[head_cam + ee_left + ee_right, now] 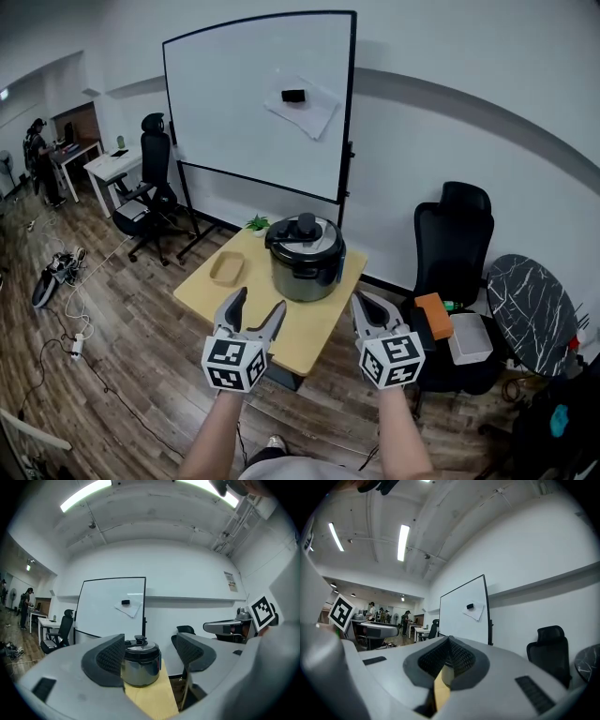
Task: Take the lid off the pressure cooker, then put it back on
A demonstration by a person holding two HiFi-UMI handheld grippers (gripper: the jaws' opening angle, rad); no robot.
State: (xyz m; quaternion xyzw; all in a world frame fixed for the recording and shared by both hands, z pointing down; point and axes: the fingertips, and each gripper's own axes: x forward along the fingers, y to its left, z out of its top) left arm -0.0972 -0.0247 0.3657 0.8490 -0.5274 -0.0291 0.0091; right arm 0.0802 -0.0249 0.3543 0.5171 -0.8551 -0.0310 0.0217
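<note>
**Operator:** While the cooker (307, 261) stands on the table (314, 330) with its lid (305, 231) seated, where are the grippers?

**Technician:** Both are at the table's near edge, apart from the cooker. On the left gripper (259, 302) the fingers (110, 656) are spread wide with nothing between them, and the cooker shows beyond the tips, framed in the gap. The right gripper (367, 306) has its fingers together and empty. The cooker lies ahead and to its left.

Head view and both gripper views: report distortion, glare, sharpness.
Head view: whiteboard edges bow, light even, sharp. Left gripper view: fisheye, black corners, ceiling strip light blown out, pressure cooker crisp. Right gripper view: black corners, ceiling lights glare.
</note>
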